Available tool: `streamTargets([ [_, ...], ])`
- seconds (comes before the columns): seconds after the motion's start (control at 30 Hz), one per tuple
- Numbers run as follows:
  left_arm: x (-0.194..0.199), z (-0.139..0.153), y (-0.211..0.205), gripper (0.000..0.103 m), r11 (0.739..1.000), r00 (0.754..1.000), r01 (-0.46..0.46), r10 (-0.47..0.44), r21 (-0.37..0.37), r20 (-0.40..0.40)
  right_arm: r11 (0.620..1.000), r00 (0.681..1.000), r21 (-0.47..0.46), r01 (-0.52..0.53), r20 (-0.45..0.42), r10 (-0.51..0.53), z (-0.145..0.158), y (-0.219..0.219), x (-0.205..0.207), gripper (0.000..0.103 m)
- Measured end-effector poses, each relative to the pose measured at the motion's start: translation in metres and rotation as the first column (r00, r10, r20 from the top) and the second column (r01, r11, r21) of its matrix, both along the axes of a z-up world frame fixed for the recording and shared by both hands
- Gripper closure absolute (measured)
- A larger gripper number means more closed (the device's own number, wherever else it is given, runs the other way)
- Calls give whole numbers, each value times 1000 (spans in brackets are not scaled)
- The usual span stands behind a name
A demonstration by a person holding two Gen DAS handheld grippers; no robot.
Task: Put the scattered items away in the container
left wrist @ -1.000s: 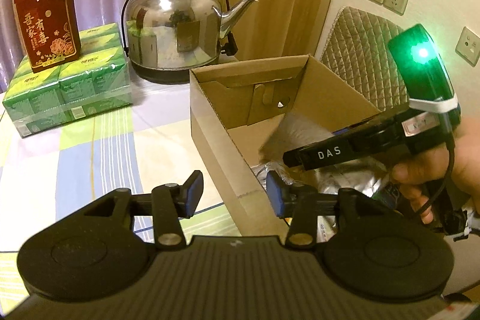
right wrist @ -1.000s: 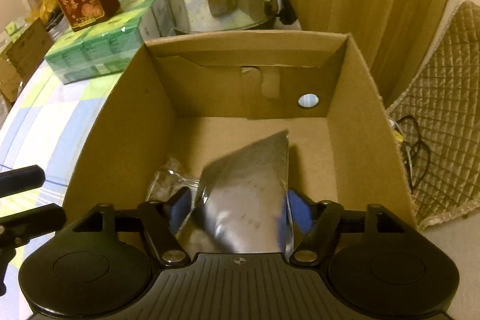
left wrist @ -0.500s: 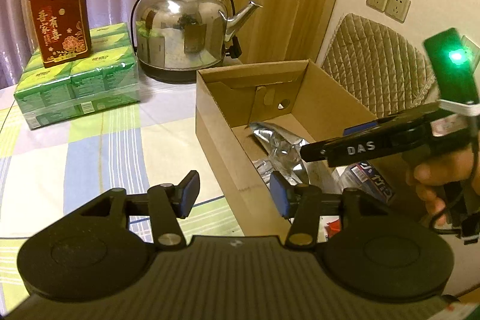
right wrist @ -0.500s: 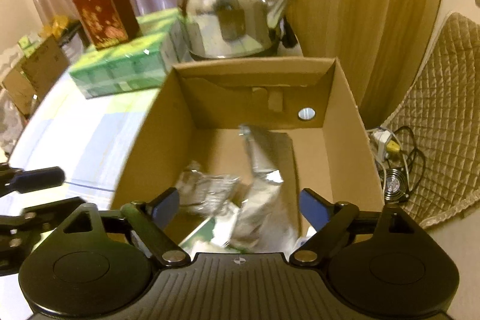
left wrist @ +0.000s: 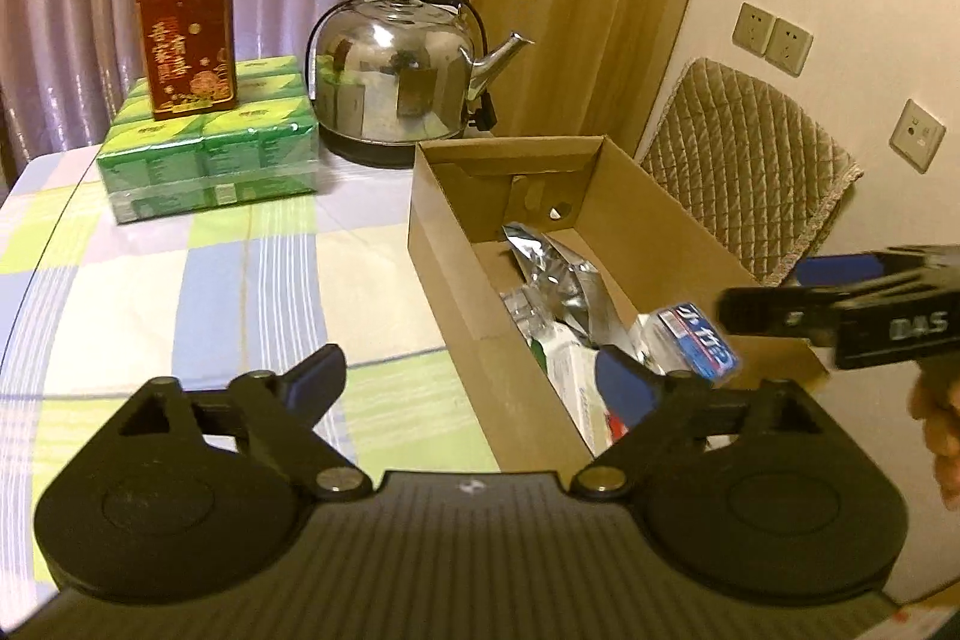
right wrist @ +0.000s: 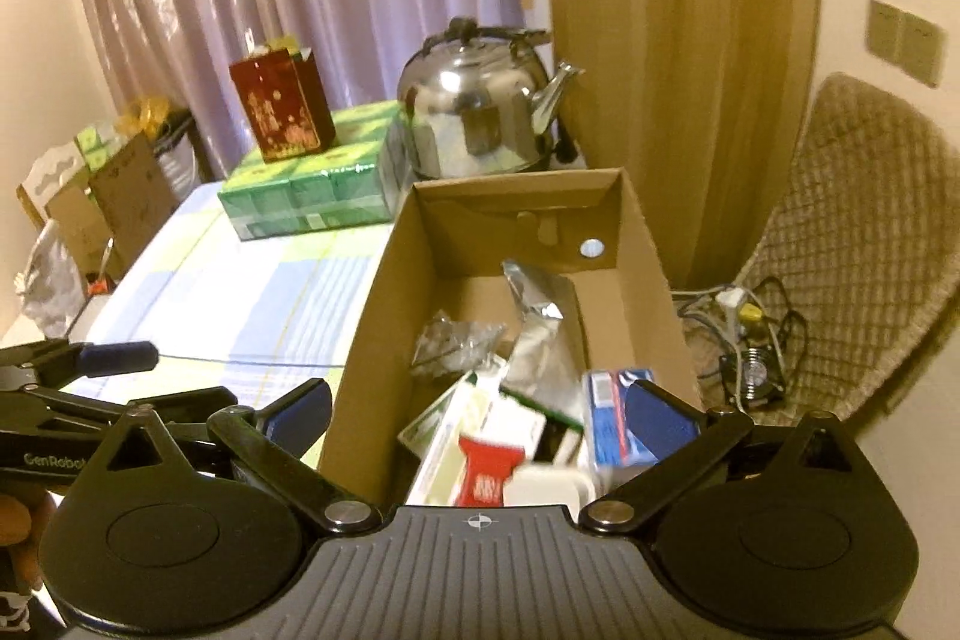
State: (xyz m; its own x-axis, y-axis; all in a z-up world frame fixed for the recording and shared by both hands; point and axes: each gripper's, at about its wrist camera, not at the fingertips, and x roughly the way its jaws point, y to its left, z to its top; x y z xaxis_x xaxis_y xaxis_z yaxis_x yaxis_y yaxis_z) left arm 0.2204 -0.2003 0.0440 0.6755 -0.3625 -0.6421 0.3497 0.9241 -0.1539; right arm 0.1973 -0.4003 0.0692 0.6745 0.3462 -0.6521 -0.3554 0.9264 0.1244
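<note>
Several items already lie inside the open cardboard box point(right wrist: 645, 244), which stands on the right part of the checked tablecloth point(left wrist: 180, 280): a silver foil pouch point(right wrist: 540, 334) toward the middle, a crumpled clear wrapper point(right wrist: 459, 340) to its left, a blue toothpaste carton point(right wrist: 612, 418) at the near right, and white-and-green cartons point(right wrist: 456, 430) with a red-and-white pack point(right wrist: 489, 472) at the near end. Nothing loose shows on the cloth near the box, so the tidying looks nearly or wholly done, though the near edge of the table is hidden behind both tools. The right gripper point(right wrist: 477, 415) hangs over the box's near end with its fingers spread wide and nothing between them; the left gripper point(left wrist: 471, 382) hangs over the box's near left wall, fingers likewise wide apart and empty. Beyond the box stand a steel kettle point(left wrist: 396, 82), a shrink-wrapped block of green tissue packs point(left wrist: 210, 160) and on it a red gift box point(left wrist: 186, 46) with gold Chinese characters too blurred to read. "DAS" shows on the right tool's body, "GenRobot" in part on the left one; the toothpaste lettering is smeared.
</note>
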Motion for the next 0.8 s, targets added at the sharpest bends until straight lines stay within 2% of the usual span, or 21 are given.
streamTargets([
  [0.07, -17, 3, 1, 1, 1000, 1000, -13, 13, 4, 7, 999, 1000, -24, 21, 13, -21, 3, -4, -19, 2],
  [0.13, -35, 5, 3, 1, 999, 999, -33, 33, 3, 6, 999, 999, -43, 32, 17, -31, 5, -8, -36, 2],
  [0.27, -64, 6, 6, 1, 997, 997, -70, 70, -10, -26, 999, 999, -9, 50, -3, -50, 7, -17, -66, 2],
  [0.47, -101, 11, 4, 1, 996, 995, -73, 69, -47, -72, 995, 995, 7, 95, -35, -95, 7, -27, -105, 2],
  [0.67, -133, 13, -3, 1, 996, 990, -93, 92, -6, -108, 994, 994, -2, 110, -25, -110, 16, -36, -131, 2],
  [0.8, -154, 17, -2, 1, 991, 987, -135, 135, 7, -92, 995, 995, -7, 97, -16, -97, 19, -33, -148, 2],
])
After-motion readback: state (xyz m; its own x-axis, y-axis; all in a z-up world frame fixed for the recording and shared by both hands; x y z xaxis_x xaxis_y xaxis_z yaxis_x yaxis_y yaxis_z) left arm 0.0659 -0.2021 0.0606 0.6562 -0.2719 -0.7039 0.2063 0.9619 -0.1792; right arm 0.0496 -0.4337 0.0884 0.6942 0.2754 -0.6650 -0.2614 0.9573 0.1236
